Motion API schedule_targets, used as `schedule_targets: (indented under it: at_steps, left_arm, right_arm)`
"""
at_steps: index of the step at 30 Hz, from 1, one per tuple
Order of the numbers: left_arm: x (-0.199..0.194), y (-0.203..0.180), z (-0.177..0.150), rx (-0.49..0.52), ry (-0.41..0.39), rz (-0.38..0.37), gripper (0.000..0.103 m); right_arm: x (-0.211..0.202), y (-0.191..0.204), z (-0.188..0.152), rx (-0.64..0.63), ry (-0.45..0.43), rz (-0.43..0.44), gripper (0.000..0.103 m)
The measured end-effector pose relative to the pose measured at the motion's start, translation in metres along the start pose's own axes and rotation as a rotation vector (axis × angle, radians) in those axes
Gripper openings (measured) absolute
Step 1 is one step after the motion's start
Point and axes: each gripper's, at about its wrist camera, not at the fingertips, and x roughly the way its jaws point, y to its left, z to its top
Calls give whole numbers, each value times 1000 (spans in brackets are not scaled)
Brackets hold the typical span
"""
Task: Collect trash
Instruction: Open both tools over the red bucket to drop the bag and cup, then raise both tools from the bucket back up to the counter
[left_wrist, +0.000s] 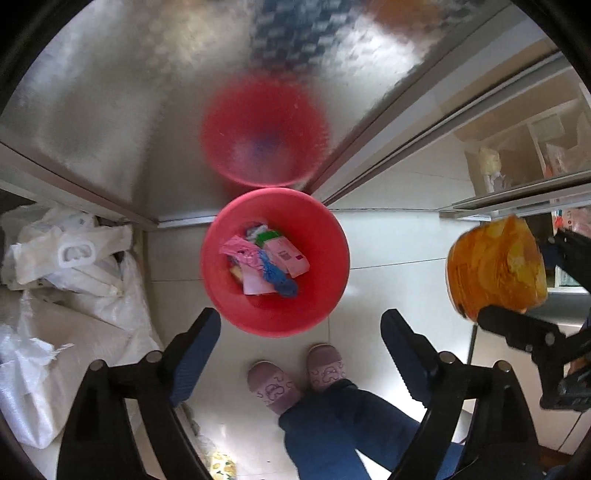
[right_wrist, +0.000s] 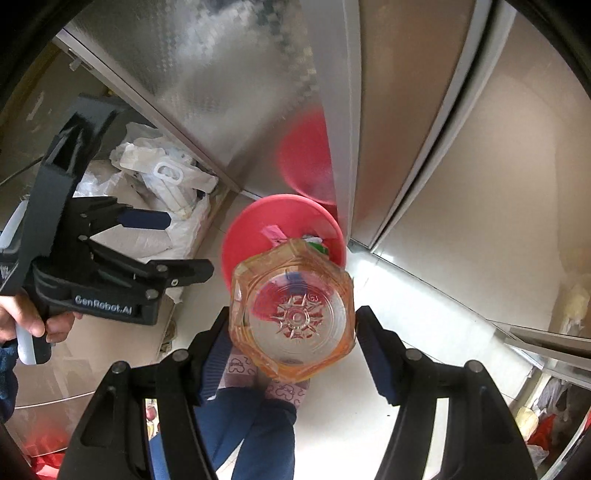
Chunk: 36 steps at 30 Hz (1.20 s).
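A red bin (left_wrist: 275, 262) stands on the pale floor below me, with pink, blue and green wrappers and paper (left_wrist: 269, 264) inside. My left gripper (left_wrist: 301, 347) is open and empty, above the bin's near side. My right gripper (right_wrist: 291, 339) is shut on an orange glass dish (right_wrist: 291, 312), held bottom toward the camera above the bin (right_wrist: 251, 229). The dish also shows in the left wrist view (left_wrist: 495, 267) at the right, clear of the bin. The left gripper (right_wrist: 184, 245) shows in the right wrist view, open.
A shiny metal cabinet door (left_wrist: 147, 110) behind the bin reflects it. White sacks and plastic bags (left_wrist: 74, 266) lie at the left. The person's purple slippers (left_wrist: 295, 380) and blue trousers are just below the bin. Shelves (left_wrist: 517, 155) stand at the right.
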Motion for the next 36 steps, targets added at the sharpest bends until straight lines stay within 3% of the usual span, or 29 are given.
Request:
schedule_targets:
  at_steps: [5, 8, 21, 27, 30, 36]
  left_arm:
    - [-17, 16, -9, -44, -19, 9, 89]
    - [-25, 27, -16, -75, -37, 47, 103]
    - [-25, 77, -44, -156, -57, 90, 103]
    - [-24, 86, -53, -168, -56, 104, 103]
    - [-22, 87, -54, -160, -47, 94, 103]
    - [-36, 77, -55, -135, -64, 101, 103]
  right_arm:
    - [12, 8, 0, -21, -19, 24, 63]
    - [24, 15, 5, -48, -19, 31, 63]
    - [83, 41, 24, -111, 65, 37, 64]
    - [100, 53, 27, -172, 80, -11, 65]
    - [101, 51, 27, -147, 86, -10, 77]
    - [89, 48, 27, -109, 91, 17, 82]
